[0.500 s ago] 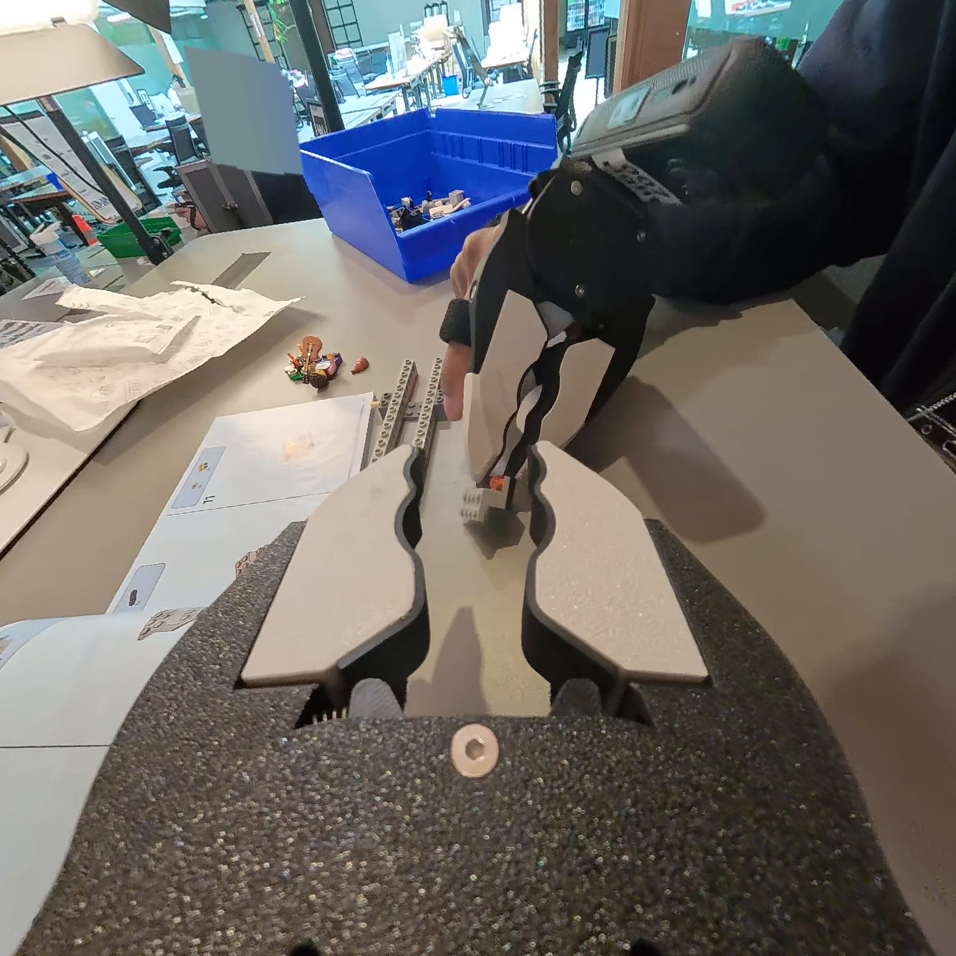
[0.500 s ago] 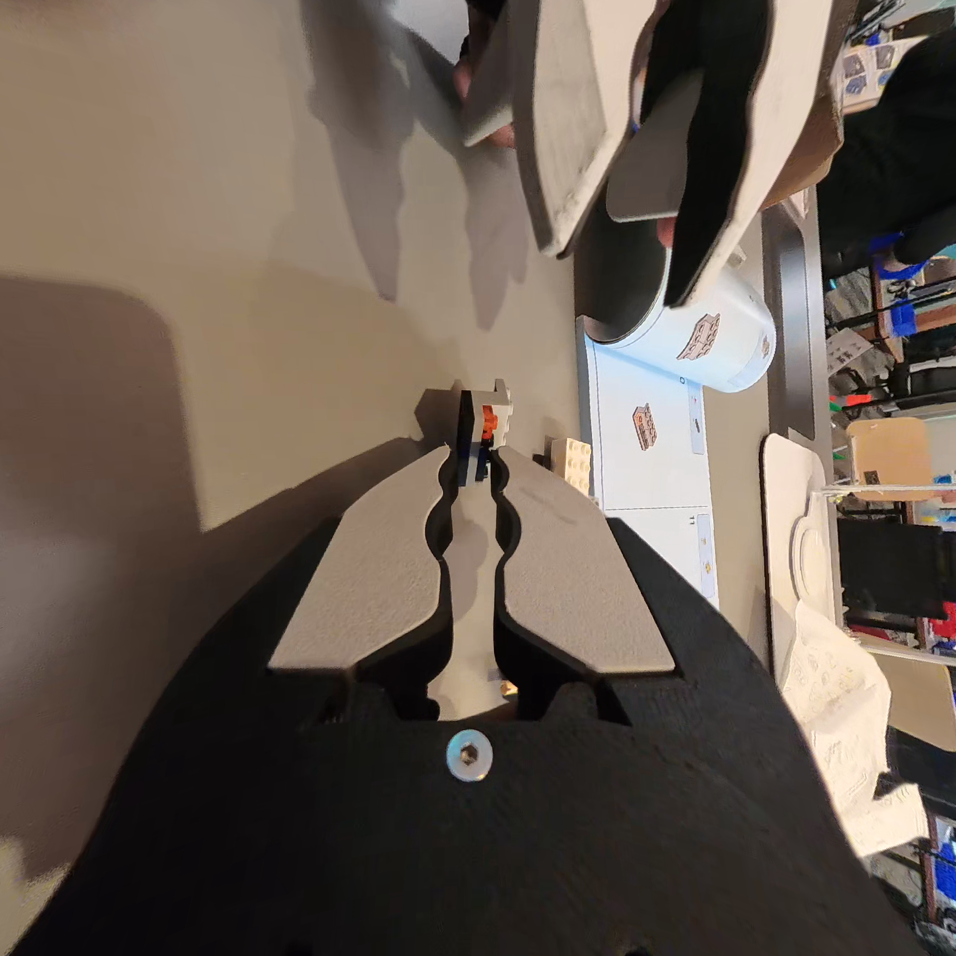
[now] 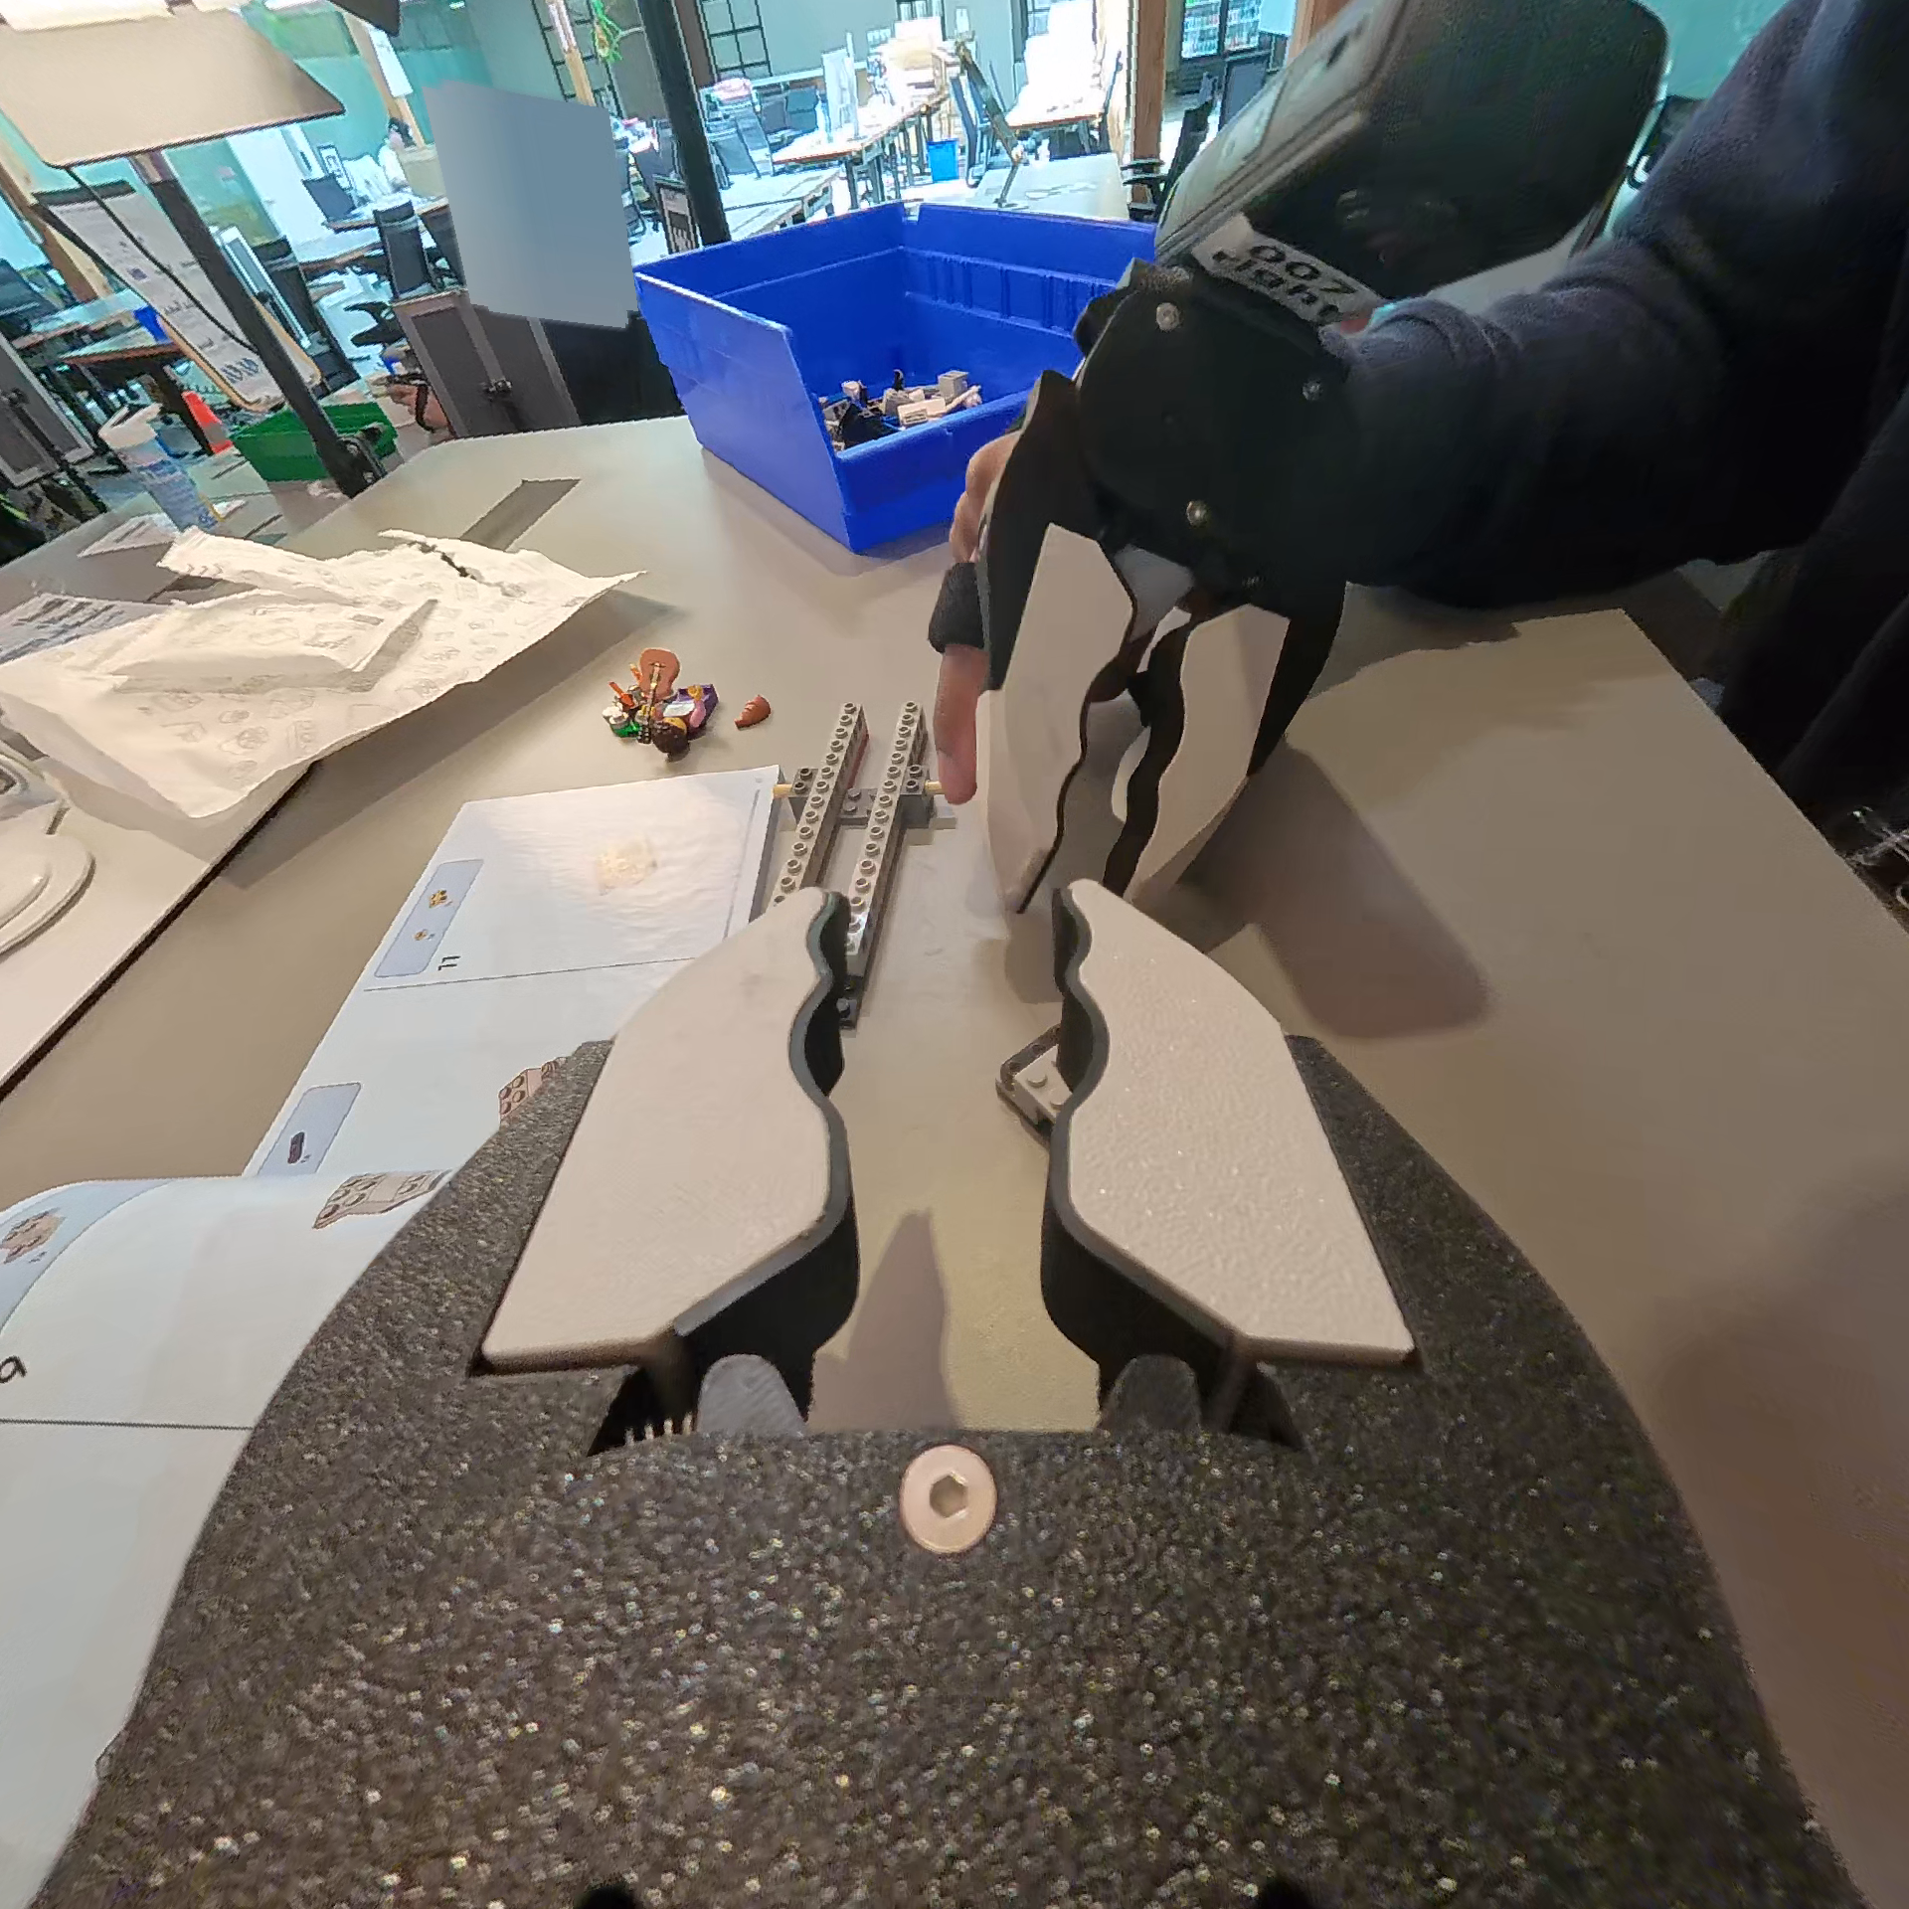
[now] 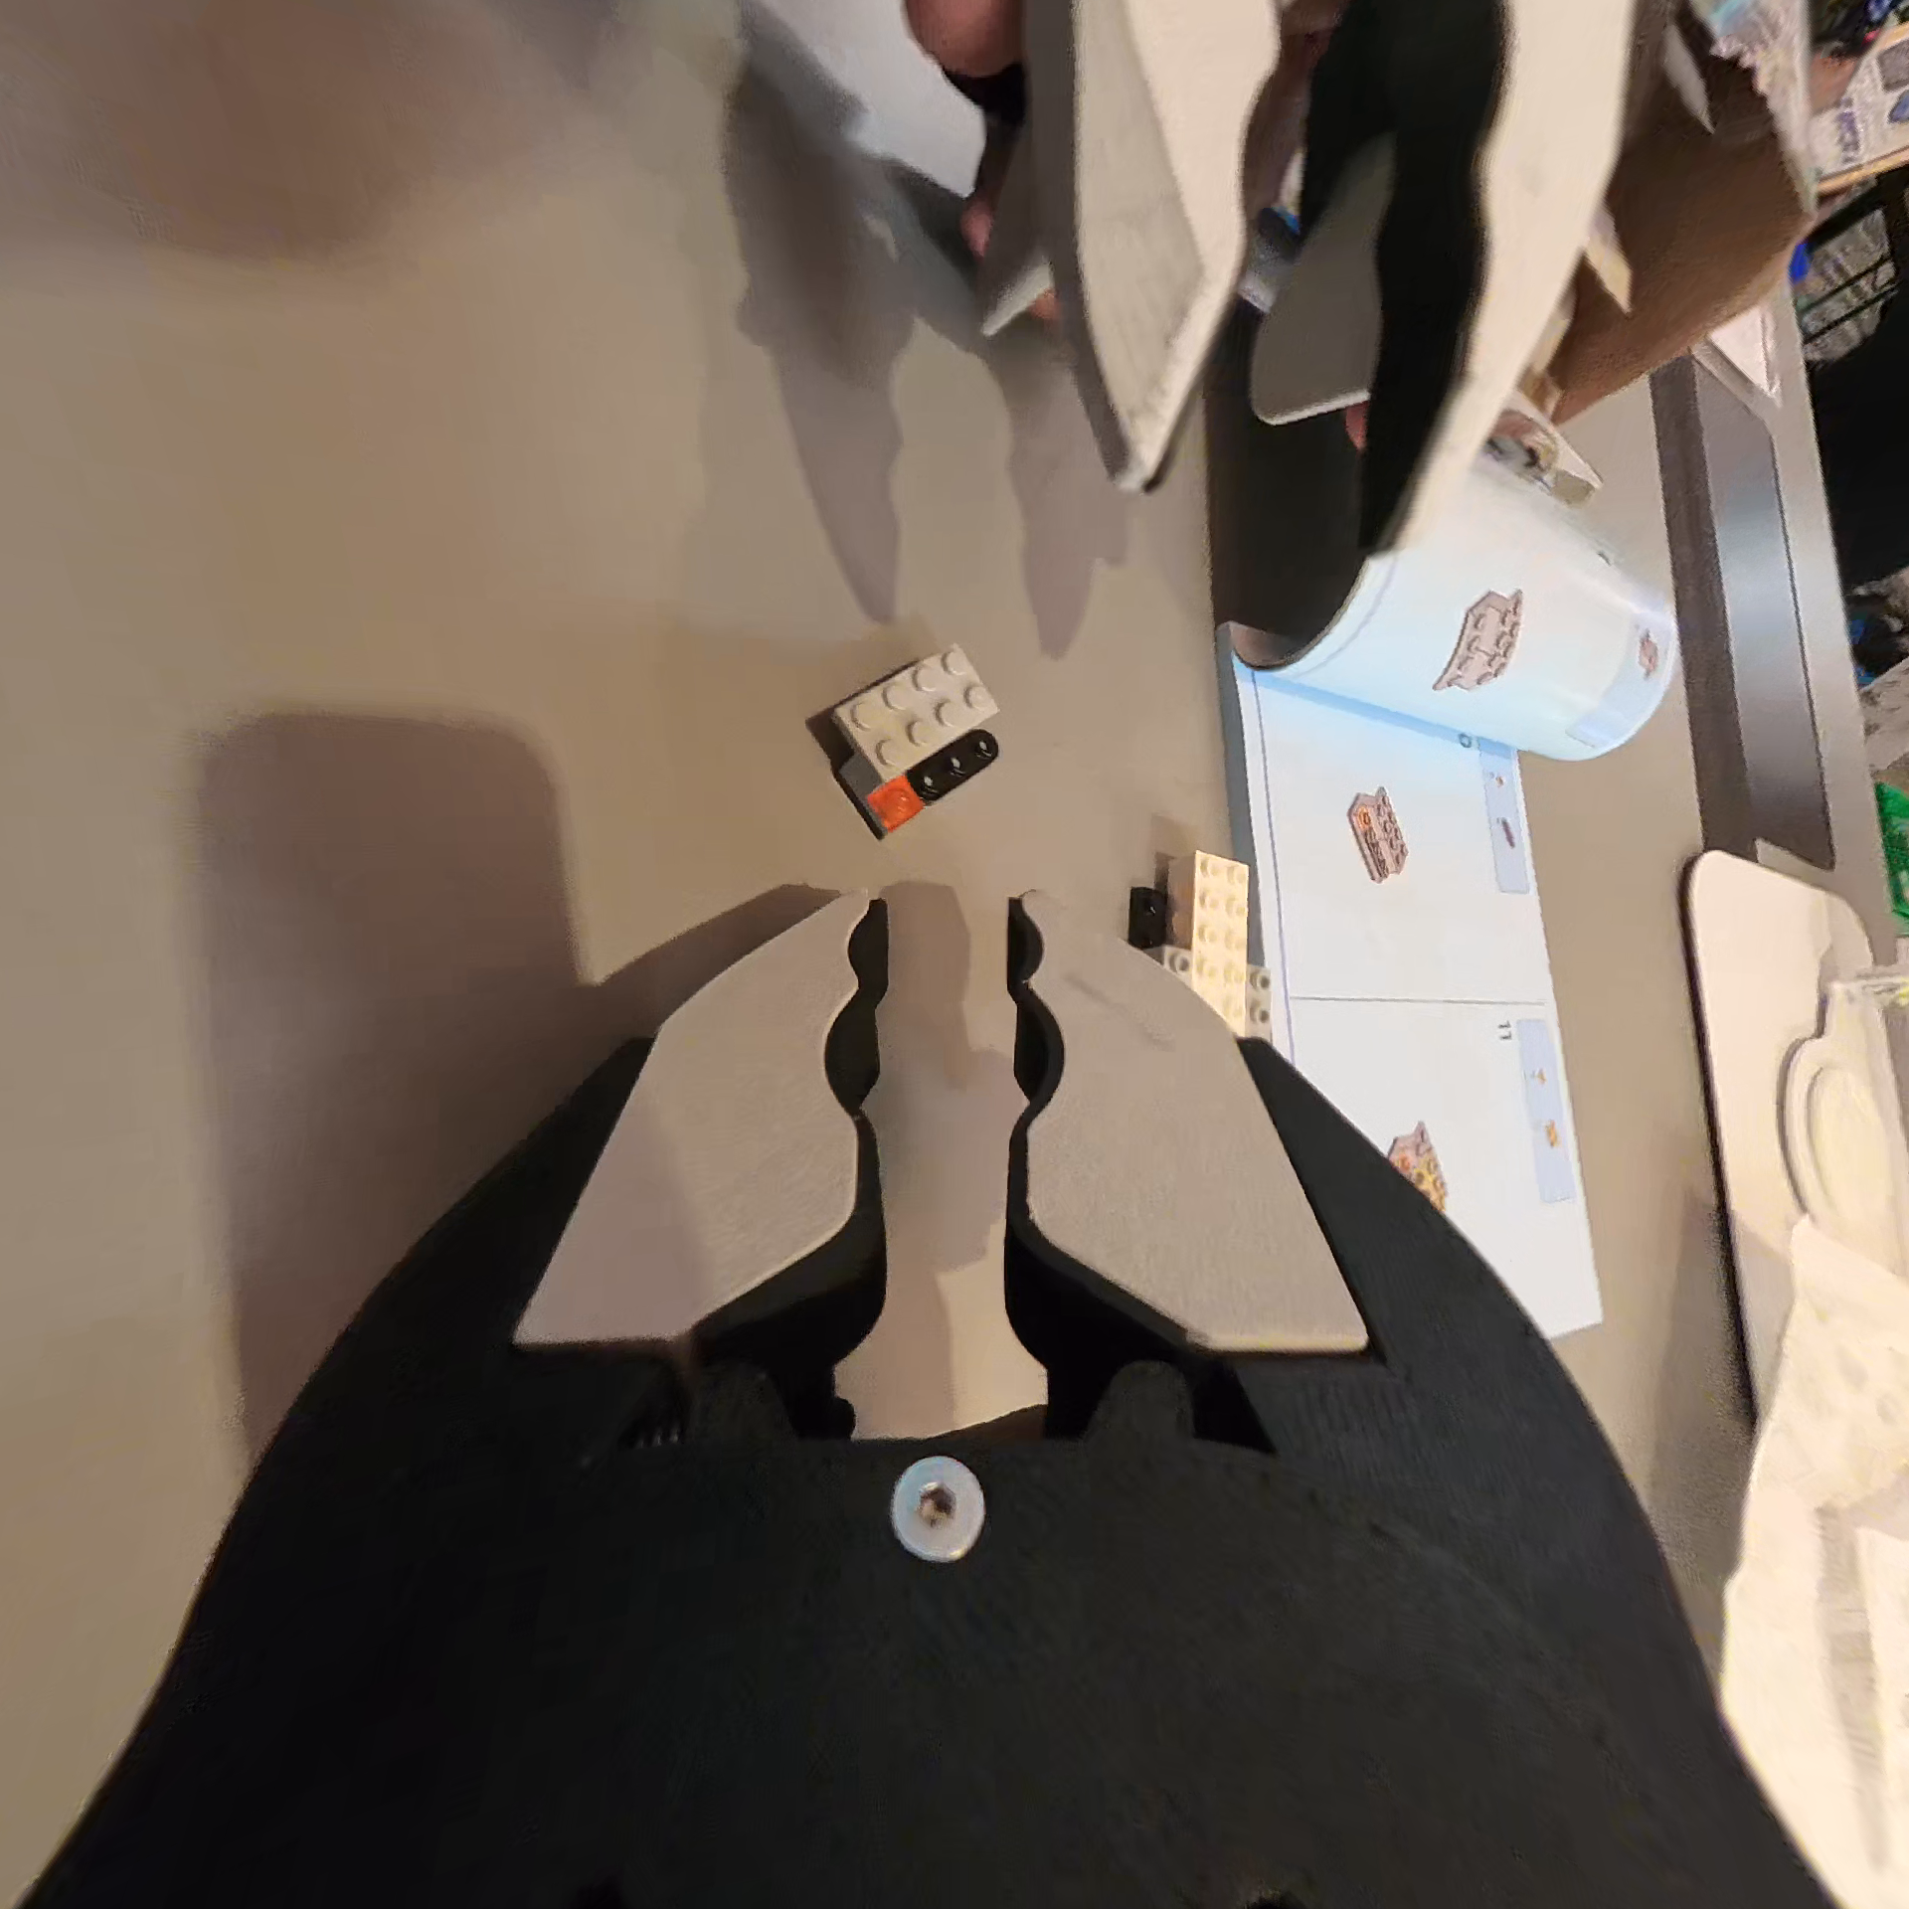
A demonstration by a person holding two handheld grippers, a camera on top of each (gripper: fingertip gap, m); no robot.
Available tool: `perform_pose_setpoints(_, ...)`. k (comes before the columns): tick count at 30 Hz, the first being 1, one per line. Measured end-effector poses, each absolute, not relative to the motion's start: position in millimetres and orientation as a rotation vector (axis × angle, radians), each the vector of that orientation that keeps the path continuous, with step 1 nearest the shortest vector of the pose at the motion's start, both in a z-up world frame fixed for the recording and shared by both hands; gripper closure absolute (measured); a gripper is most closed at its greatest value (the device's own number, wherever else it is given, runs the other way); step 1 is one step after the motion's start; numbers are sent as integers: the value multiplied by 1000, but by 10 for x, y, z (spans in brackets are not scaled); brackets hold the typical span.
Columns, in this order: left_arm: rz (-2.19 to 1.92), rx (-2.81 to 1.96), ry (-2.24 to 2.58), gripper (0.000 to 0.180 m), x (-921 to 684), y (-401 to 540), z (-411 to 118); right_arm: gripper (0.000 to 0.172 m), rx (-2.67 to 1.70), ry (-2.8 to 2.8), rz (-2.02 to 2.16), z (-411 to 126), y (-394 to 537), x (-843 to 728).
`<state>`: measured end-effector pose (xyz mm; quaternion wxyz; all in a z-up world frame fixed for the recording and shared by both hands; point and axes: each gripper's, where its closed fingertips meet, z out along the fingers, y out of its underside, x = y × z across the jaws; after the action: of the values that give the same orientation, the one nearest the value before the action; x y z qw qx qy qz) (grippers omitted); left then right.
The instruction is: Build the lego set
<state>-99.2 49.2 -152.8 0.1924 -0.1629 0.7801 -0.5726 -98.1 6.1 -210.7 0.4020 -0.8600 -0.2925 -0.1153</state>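
Lying flat on the smooth, matte grey-beige desk (image 4: pixel 413 517), a small studded plastic brick assembly (image 4: pixel 914 739) shows a pale grey block with two rows of round studs, a narrow glossy black strip along one side and a translucent orange square tile at one corner; it rests just ahead of the right gripper (image 4: pixel 945 909), touching neither tip. That gripper's fingers (image 4: pixel 744 1116) are flat, pale grey plates with wavy black inner edges, set in a black pebbled body, and they stand apart with only bare desk between them. The left gripper (image 3: pixel 940 909) has the same scalloped fingers (image 3: pixel 713 1116) in a speckled foam-like shell; they too stand well apart, gripping nothing. Partly hidden under its right-hand finger, a corner of a light grey studded piece (image 3: pixel 1033 1085) peeks out on the desk. Just beyond its left-hand finger lie two long dark grey studded beams (image 3: pixel 857 816) joined by a crosspiece, beside an open, pale blue-and-white paper instruction booklet (image 3: pixel 579 899). In the right wrist view a cream studded plate with a small black piece (image 4: pixel 1219 919) sits next to the booklet's edge. Farther back are a little heap of colourful small parts (image 3: pixel 661 708), crumpled white paper (image 3: pixel 258 661) and a glossy blue plastic bin (image 3: pixel 888 341) with loose pieces inside.
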Motion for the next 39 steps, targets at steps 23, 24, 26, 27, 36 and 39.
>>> perform_pose_setpoints(23,-1602,-569,2184,148,-909,618,-1553,148,-2103,-528,-419,-2099,155,-742)
perform_pose_setpoints(24,-1604,-576,2178,150,-901,624,-1549,149,-2107,-511,-420,-2097,159,-722)
perform_pose_setpoints(26,-1595,-591,2170,152,-883,633,-1551,149,-2104,-487,-425,-2082,169,-691)
perform_pose_setpoints(27,-1583,-595,2168,153,-873,635,-1557,149,-2101,-479,-430,-2075,175,-679)
perform_pose_setpoints(36,-1461,-662,2166,154,-769,649,-1646,150,-2108,-446,-451,-2073,187,-626)
perform_pose_setpoints(39,-1520,-689,2163,156,-764,669,-1613,150,-2111,-437,-447,-2073,189,-615)
